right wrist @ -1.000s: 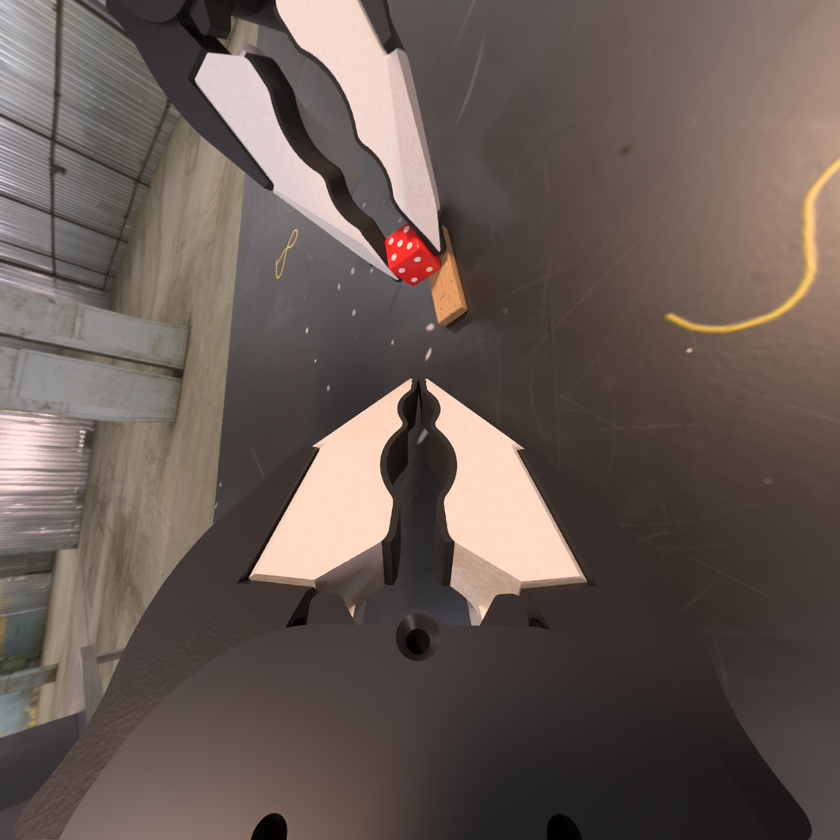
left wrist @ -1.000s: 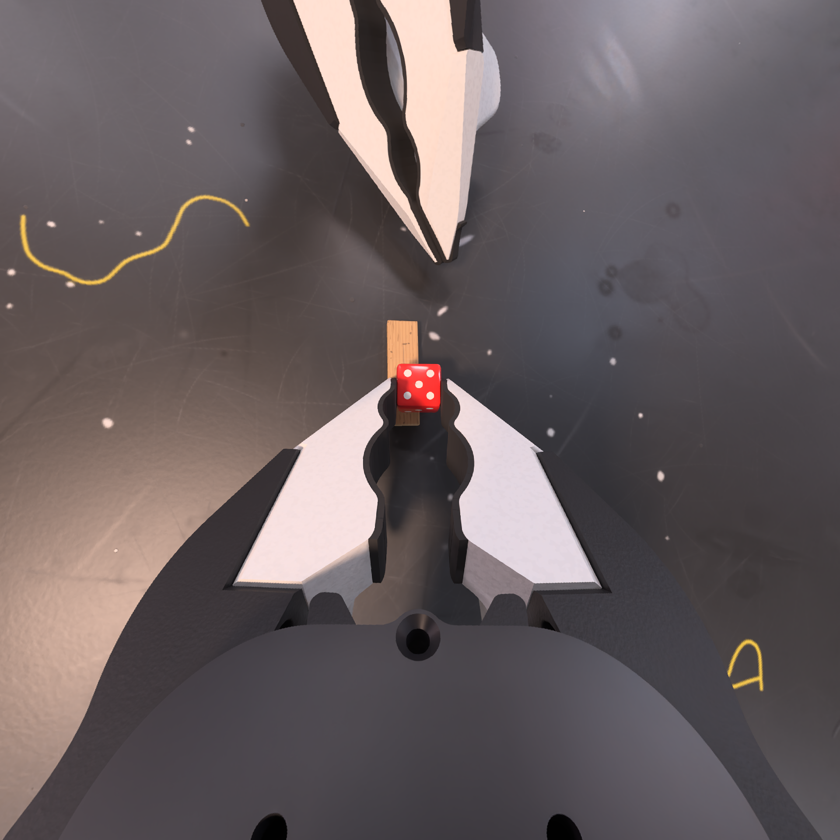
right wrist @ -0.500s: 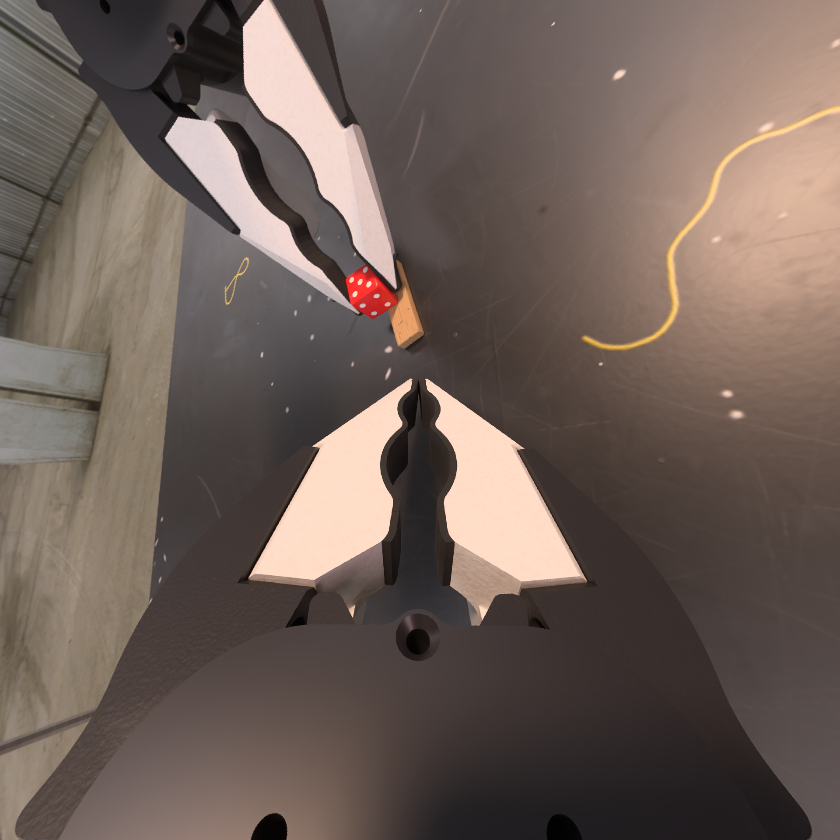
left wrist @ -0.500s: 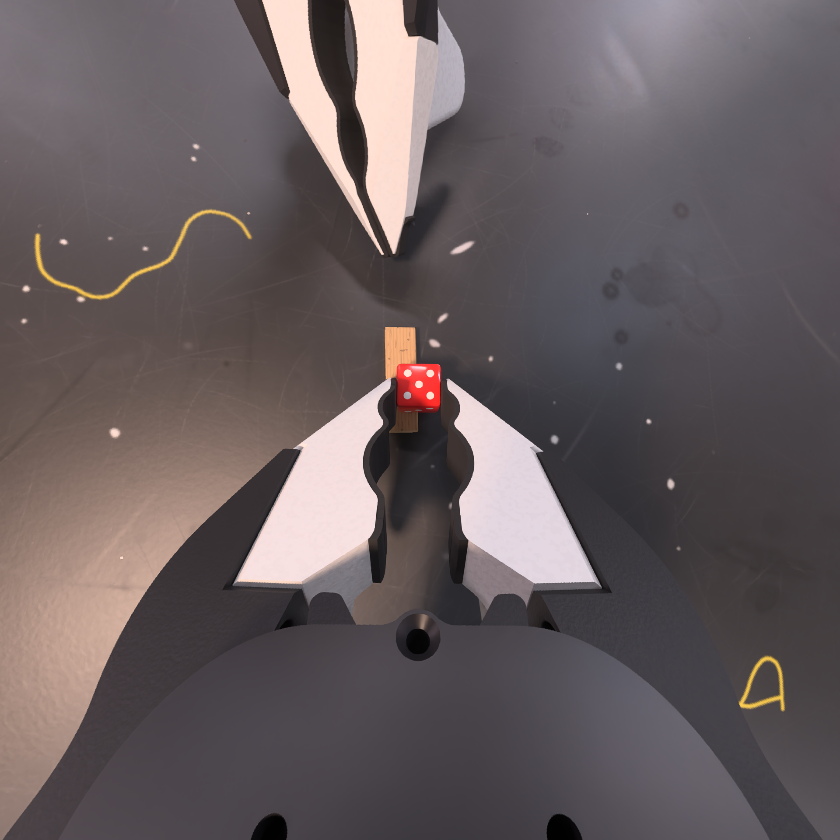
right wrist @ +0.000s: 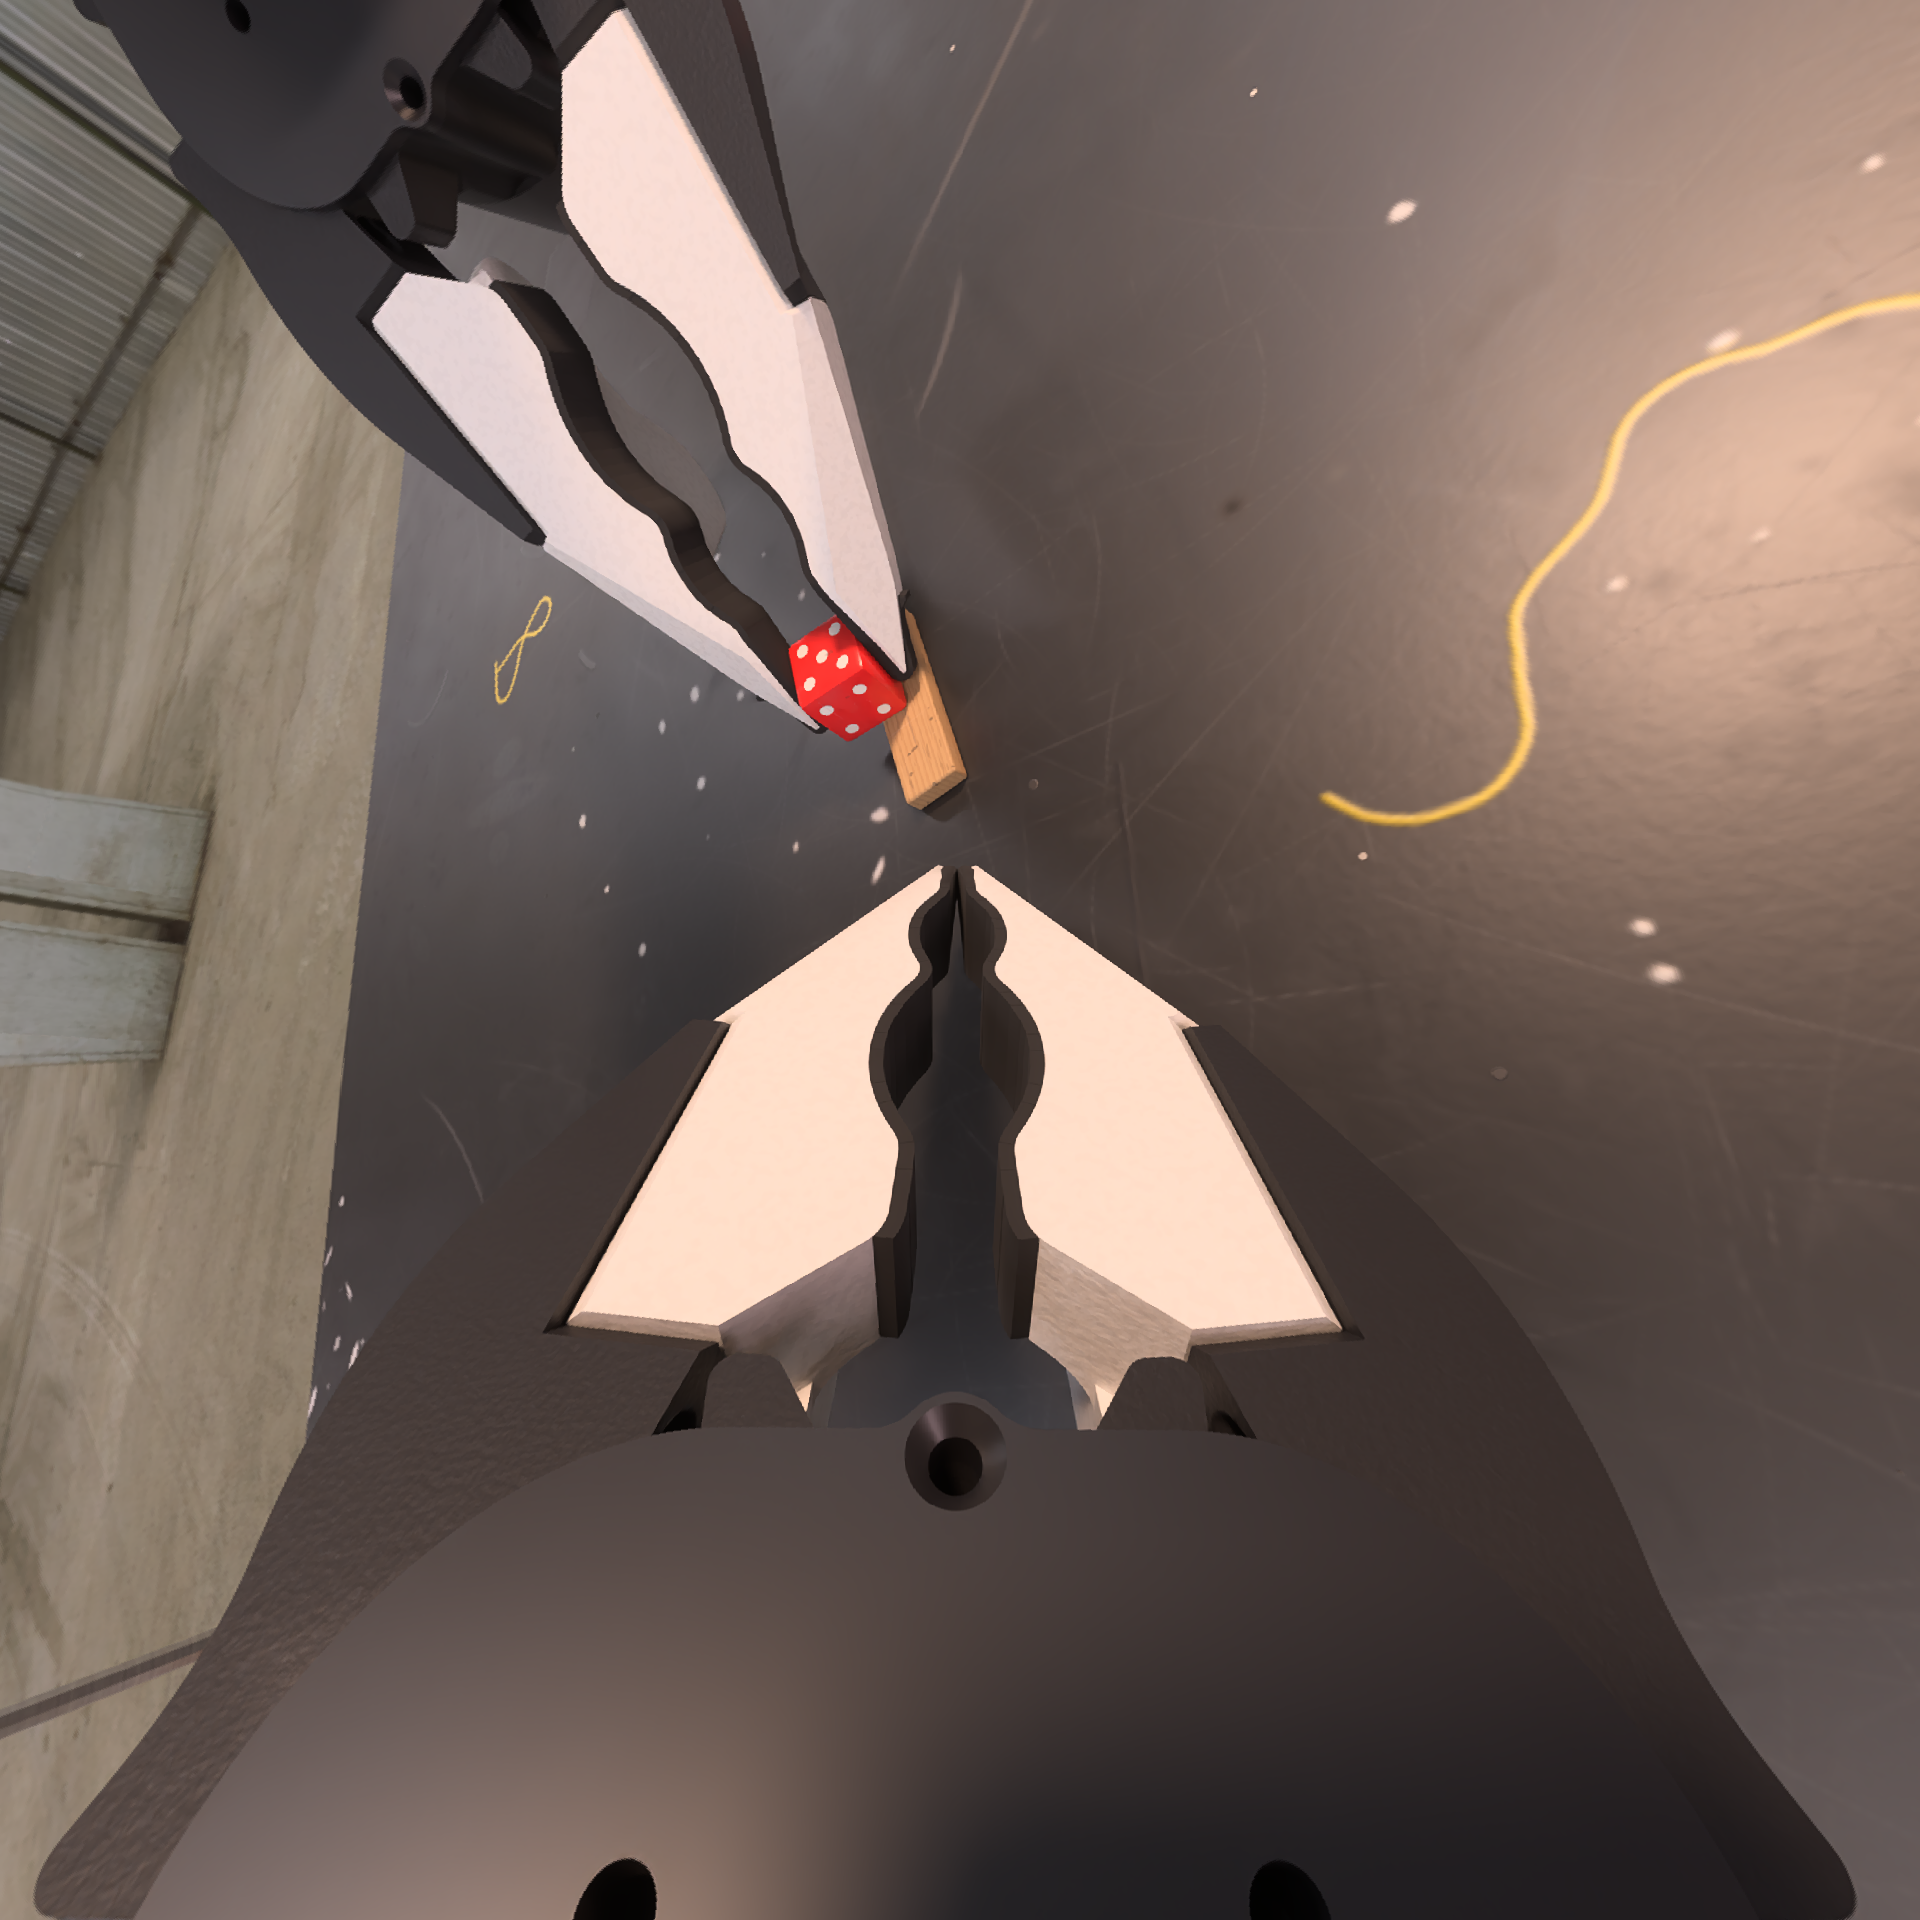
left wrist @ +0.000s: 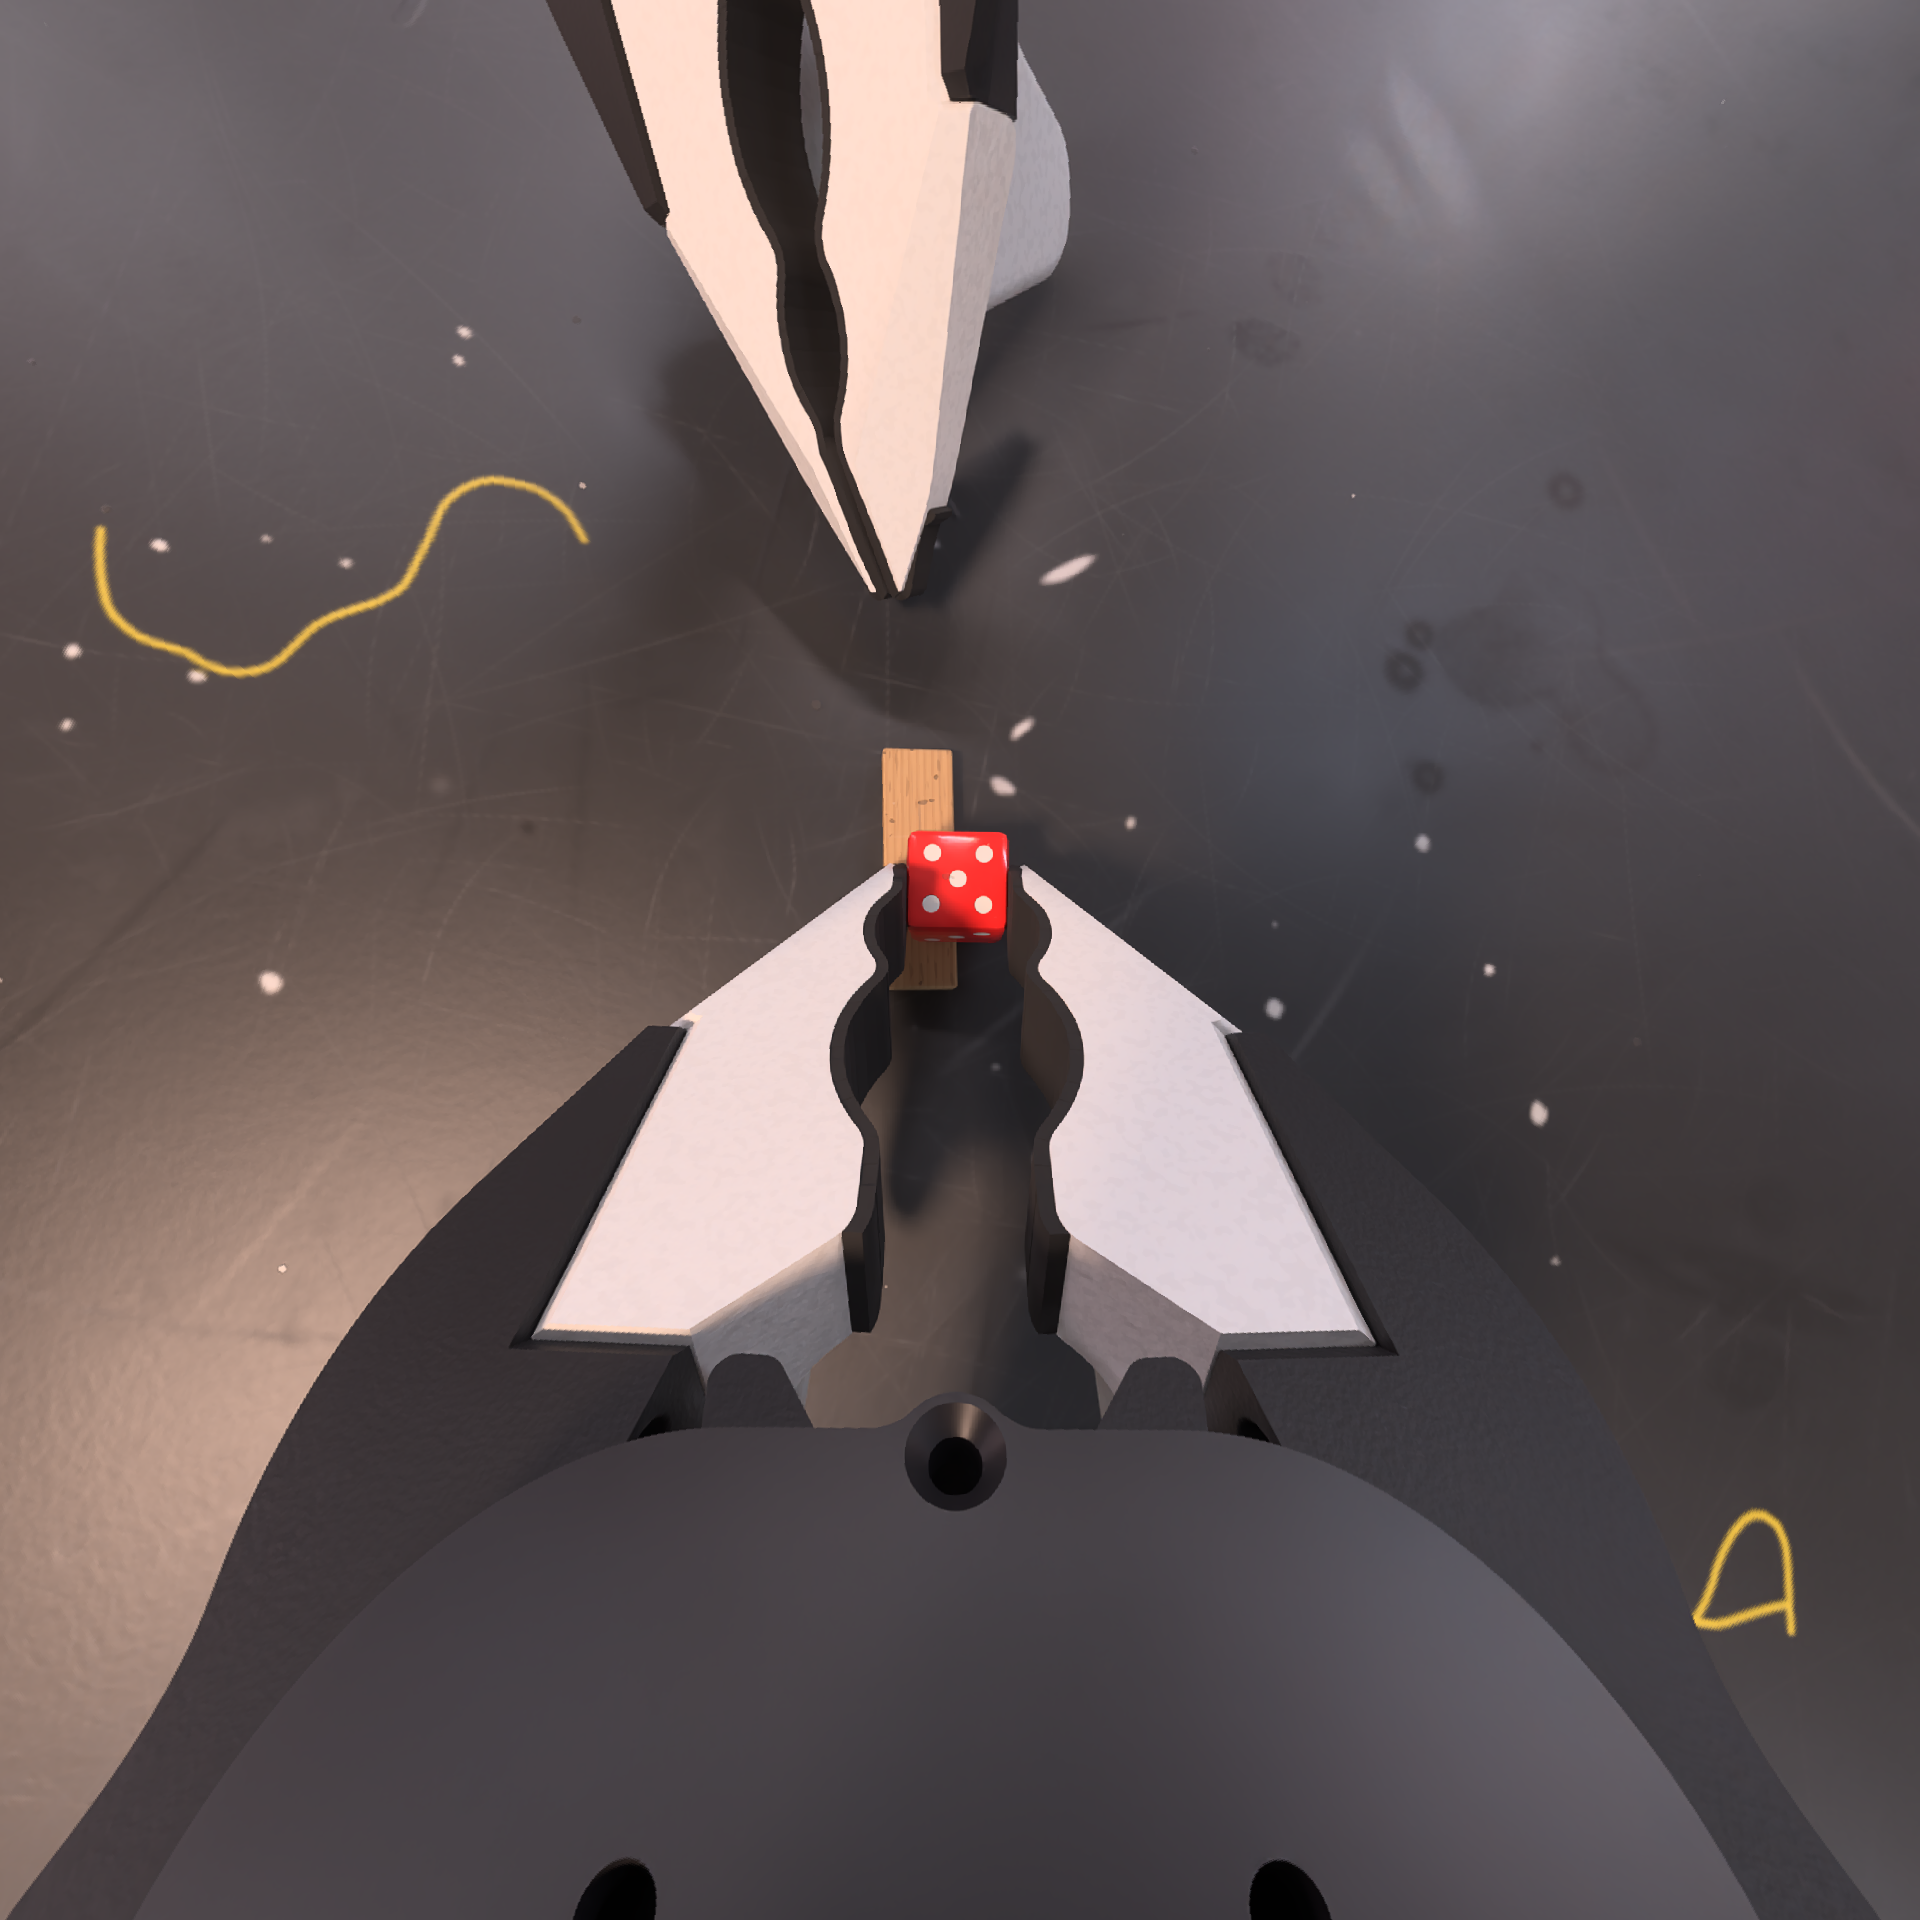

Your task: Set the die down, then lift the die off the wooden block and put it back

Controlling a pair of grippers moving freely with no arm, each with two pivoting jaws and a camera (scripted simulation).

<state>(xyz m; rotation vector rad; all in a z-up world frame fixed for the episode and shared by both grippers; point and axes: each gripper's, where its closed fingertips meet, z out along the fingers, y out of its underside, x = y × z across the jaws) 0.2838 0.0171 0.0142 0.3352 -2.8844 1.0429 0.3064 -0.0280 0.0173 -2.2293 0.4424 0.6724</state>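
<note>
Clenched on the red die (left wrist: 957, 885) at the very tips of the left gripper (left wrist: 958, 871), white fingers (left wrist: 769, 1122) pressing two opposite faces, five-pip face up. Held over the near half of the wooden block (left wrist: 916, 800), itself lying flat on the dark surface (left wrist: 1455, 935). Impossible to tell from either view whether touching the block or hanging just above it.

Probably the setting-down step, then: die gripped, not yet let go. Next, by this reading: lower straight until seated on the block, part the fingers only a little, back off without dragging. Narrow block, and die seen toward its right-hand edge from the left wrist view, so some risk of tipping off on release; worth centring first.

Right gripper (right wrist: 956, 873) empty, pressed together tip to tip, pointing at the block's far end from the opposite side, near but apart. No part needed from it for now; best kept clear of the block.

Farther out, plenty of open surface on both sides: only white specks and a yellow squiggle (left wrist: 312, 623), all flat. Surface edge visible in the right wrist view at far left, floor (right wrist: 156, 727) beyond, well away from the block.
</note>
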